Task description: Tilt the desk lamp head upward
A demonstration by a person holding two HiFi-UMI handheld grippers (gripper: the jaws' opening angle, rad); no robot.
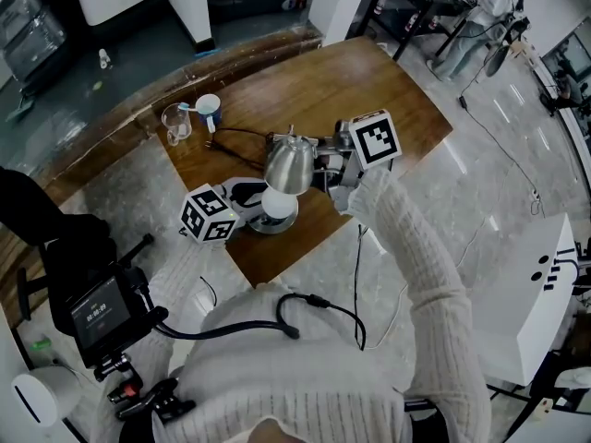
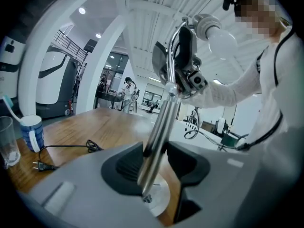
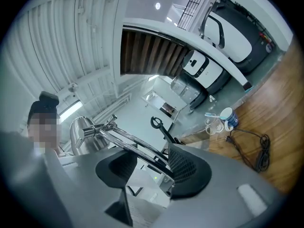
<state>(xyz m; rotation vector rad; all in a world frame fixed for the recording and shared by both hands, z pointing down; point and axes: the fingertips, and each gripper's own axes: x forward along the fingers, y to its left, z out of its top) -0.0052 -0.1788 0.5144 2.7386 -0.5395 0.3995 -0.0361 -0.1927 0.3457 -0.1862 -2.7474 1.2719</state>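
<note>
Head view: one brown wooden table [image 1: 369,81] carries one chrome desk lamp [image 1: 273,221]. Its bell-shaped metal head [image 1: 290,164] sits over one white bulb [image 1: 279,203]. Behind the lamp stand one clear drinking glass [image 1: 175,124] and one blue-and-white mug [image 1: 210,111], with one black power cord [image 1: 242,135] lying near them. Two grippers meet at the lamp: the left gripper [image 1: 247,193] by its base and the right gripper [image 1: 321,166] just beside the head.

Left gripper view: the left gripper [image 2: 156,156] has both pads clamped on the lamp's single upright chrome post [image 2: 160,122], just above the base.

Right gripper view: the right gripper [image 3: 145,167] has its jaws apart. The lamp's thin two-rod chrome arm [image 3: 130,142] runs between them, lying against one pad and clear of the other.
</note>
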